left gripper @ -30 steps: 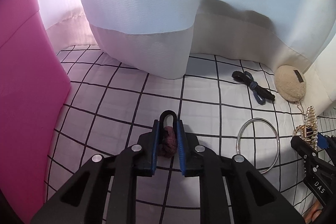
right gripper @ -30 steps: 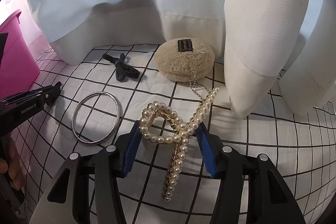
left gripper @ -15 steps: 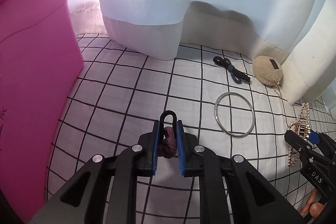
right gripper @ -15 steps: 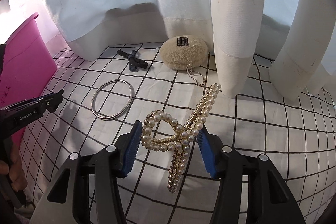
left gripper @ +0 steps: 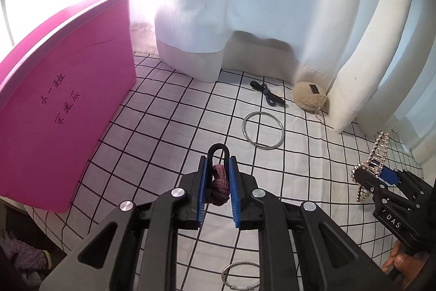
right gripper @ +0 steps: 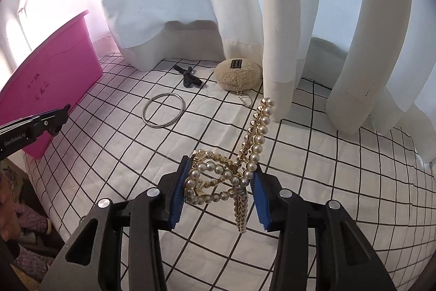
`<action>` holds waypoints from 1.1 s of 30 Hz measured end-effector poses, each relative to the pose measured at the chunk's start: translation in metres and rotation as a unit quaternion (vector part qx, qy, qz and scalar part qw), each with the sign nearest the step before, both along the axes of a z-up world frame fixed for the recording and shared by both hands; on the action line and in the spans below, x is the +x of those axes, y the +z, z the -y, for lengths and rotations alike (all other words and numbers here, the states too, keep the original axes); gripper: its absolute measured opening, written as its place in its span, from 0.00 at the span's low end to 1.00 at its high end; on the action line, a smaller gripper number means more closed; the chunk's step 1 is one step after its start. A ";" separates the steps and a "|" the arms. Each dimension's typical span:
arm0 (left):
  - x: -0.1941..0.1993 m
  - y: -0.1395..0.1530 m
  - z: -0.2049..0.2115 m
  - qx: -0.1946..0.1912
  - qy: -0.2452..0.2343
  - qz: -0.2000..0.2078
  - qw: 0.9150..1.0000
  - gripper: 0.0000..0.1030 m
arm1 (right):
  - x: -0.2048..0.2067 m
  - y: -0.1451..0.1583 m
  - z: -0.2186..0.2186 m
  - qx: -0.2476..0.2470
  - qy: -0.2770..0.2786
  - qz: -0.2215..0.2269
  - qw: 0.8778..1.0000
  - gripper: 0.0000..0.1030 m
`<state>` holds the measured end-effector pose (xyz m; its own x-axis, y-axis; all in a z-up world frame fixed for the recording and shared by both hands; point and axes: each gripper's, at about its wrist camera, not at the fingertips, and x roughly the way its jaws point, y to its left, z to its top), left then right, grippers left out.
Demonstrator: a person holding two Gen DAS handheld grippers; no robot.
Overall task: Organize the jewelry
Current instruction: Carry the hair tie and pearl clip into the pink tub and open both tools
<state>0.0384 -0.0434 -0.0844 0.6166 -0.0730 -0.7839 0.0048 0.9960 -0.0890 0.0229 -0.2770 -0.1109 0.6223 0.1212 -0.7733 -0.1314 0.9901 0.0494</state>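
Pink plastic fills the left of the left wrist view: a tall bin [left gripper: 65, 111] with dark handwriting on its wall stands up and to the left of the left gripper [left gripper: 217, 183], whose blue-padded jaws are pressed together on a knotted maroon hair tie with a black loop [left gripper: 218, 180] poking out past the tips. Ahead and to the right on the black-grid white cloth [left gripper: 169, 132] lie a thin silver bangle [left gripper: 263, 130], a dark blue-black hair bow [left gripper: 268, 94] and a beige fleece pouch with a ball chain [left gripper: 309, 98], all well apart from the gripper; a small split ring [left gripper: 239, 276] lies under its frame. In the right wrist view, the right gripper [right gripper: 219, 187] pinches a gold hair clip set with pearls [right gripper: 231, 171], held clear of the cloth, and its jaws are closing on it; one pearl arm rises ahead of the tips. The bin [right gripper: 51, 81] sits far to its left, past the left gripper [right gripper: 58, 117]. The step looks like carrying both pieces to the bin. To do it well, each hand should probably clear the rim before releasing, keep the clip's long arm from catching the white curtain [right gripper: 275, 26] just ahead, and squeeze the springy clip gently so it does not slip sideways.
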 end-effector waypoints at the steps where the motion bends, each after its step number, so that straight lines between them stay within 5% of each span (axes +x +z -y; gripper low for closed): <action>1: -0.006 0.004 0.001 0.002 0.004 0.004 1.000 0.15 | -0.001 0.000 -0.002 0.002 0.004 0.003 1.000 0.41; 16: -0.062 0.082 -0.038 0.010 0.066 0.063 0.996 0.15 | -0.015 0.079 -0.058 0.043 0.095 0.082 0.991 0.41; 33: -0.027 0.136 -0.224 0.034 0.144 0.087 0.985 0.15 | 0.064 0.162 -0.269 0.103 0.221 0.118 0.963 0.41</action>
<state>0.0114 0.1808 0.0518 0.7298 0.1738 -0.6613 -0.2701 0.9618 -0.0454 0.0867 -0.0075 0.0511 0.6304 0.5495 -0.5484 -0.5686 0.8077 0.1557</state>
